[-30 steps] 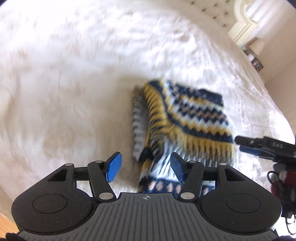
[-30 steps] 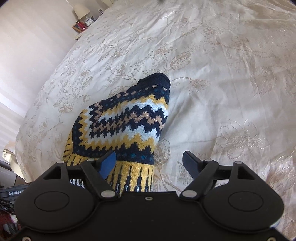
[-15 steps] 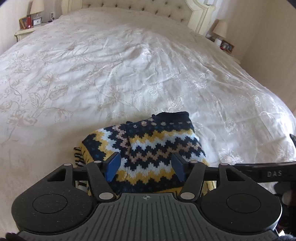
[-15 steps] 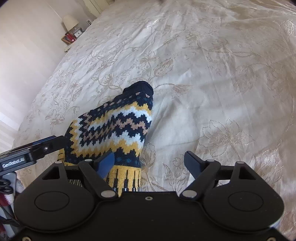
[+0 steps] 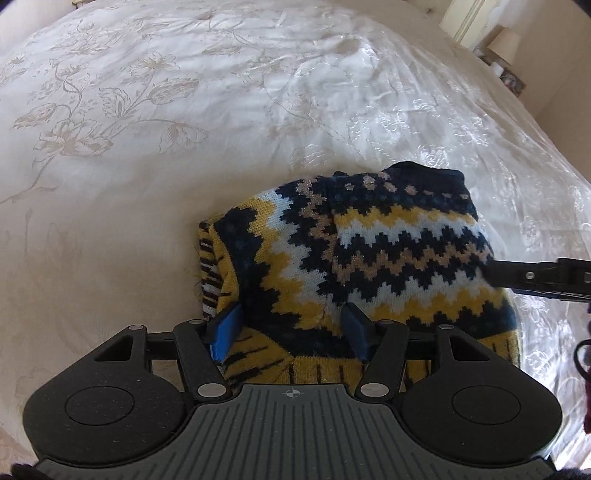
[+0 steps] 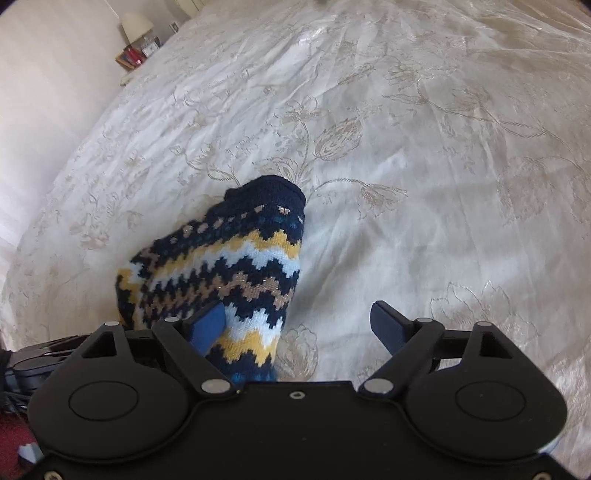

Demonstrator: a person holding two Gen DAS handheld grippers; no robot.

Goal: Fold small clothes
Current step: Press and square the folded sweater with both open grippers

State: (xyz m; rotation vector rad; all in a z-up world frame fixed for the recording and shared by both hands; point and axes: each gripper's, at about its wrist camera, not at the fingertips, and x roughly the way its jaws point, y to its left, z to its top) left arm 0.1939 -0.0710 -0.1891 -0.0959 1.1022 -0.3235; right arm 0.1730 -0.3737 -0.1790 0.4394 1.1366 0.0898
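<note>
Now, from my left wrist, my left gripper (image 5: 291, 332) sits with its blue pads apart over the near hem of the zigzag knit sweater (image 5: 369, 258), folded on the bed (image 5: 147, 110) near its near edge; from my right wrist, my right gripper (image 6: 299, 328) stands wide, jaws just opening, nothing clamped, the sweater's right edge between them

Both fisheye cameras sit just behind their own jaws and look steeply down onto the bed (image 5: 155, 122) from close above. The left wrist view faces up the bed toward a lamp (image 5: 508, 42) at its right corner. The right wrist view faces a lamp (image 6: 137, 24) at upper left. Both share the knitted sweater (image 5: 373, 254), seen from opposite sides.
</note>
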